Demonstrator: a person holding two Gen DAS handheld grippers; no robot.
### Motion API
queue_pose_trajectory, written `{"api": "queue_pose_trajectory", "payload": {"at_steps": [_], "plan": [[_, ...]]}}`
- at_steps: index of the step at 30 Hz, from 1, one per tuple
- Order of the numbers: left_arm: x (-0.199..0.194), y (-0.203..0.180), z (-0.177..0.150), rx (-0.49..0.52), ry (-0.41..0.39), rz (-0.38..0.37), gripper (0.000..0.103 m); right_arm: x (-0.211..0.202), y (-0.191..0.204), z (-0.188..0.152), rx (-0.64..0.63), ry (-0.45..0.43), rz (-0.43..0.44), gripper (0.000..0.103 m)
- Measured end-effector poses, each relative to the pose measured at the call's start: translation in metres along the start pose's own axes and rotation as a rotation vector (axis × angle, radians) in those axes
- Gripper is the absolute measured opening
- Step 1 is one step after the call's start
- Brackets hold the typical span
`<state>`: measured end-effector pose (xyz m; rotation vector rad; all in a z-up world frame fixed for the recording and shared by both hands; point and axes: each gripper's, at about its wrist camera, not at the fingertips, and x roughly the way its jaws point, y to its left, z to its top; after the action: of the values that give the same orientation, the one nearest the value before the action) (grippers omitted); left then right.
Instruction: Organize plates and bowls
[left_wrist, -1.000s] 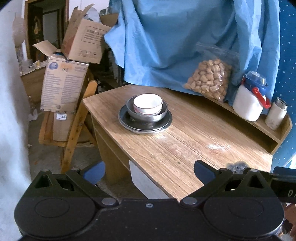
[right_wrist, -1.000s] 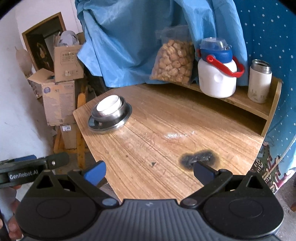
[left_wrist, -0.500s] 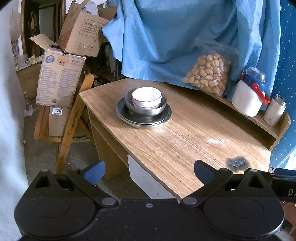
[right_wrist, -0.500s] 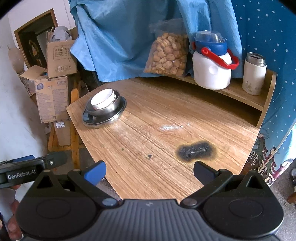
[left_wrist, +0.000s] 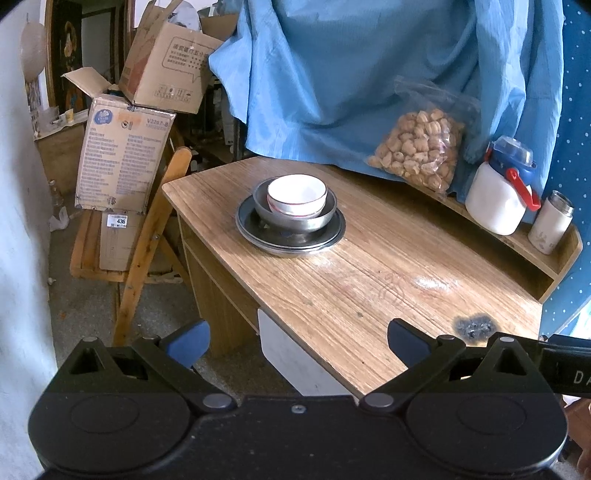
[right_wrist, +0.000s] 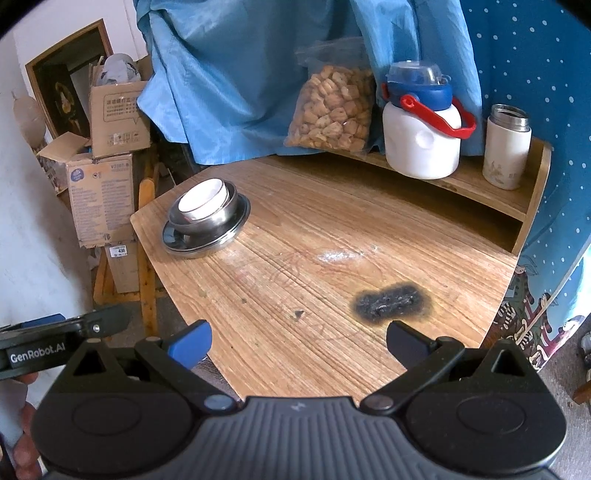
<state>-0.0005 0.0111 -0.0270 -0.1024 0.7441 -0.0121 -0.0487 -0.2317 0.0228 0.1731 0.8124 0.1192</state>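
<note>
Left gripper (left_wrist: 297, 338) spread wide, nothing between fingers, hovering off near table edge. Right gripper (right_wrist: 297, 338) likewise spread, nothing held, over near edge of table (right_wrist: 332, 236). Stack sits well ahead of both, left of right gripper's line: white bowl (left_wrist: 297, 194) nested in steel bowl (left_wrist: 295, 216), on steel plates (left_wrist: 290, 236), probably two, rims hard to separate. Burn mark (right_wrist: 390, 302) just ahead of right gripper. Snack bag (right_wrist: 332, 107), white jug (right_wrist: 423, 144), flask (right_wrist: 506, 147) on far shelf.

small bowl (left_wrist: 296, 194) in larger bowl (left_wrist: 295, 218) on plates (left_wrist: 290, 236), possibly two, at table's (left_wrist: 369, 295) left end.
</note>
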Motion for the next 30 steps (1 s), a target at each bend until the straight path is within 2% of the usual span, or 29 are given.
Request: {"api": "queue_pose_trajectory", "payload": {"at_steps": [30], "plan": [[0.0026, -0.0056, 0.0037, 0.006, 0.007, -0.003, 0.102, 0.0037, -0.0052, 0.004, 0.001, 0.003, -0.007, 0.103]]}}
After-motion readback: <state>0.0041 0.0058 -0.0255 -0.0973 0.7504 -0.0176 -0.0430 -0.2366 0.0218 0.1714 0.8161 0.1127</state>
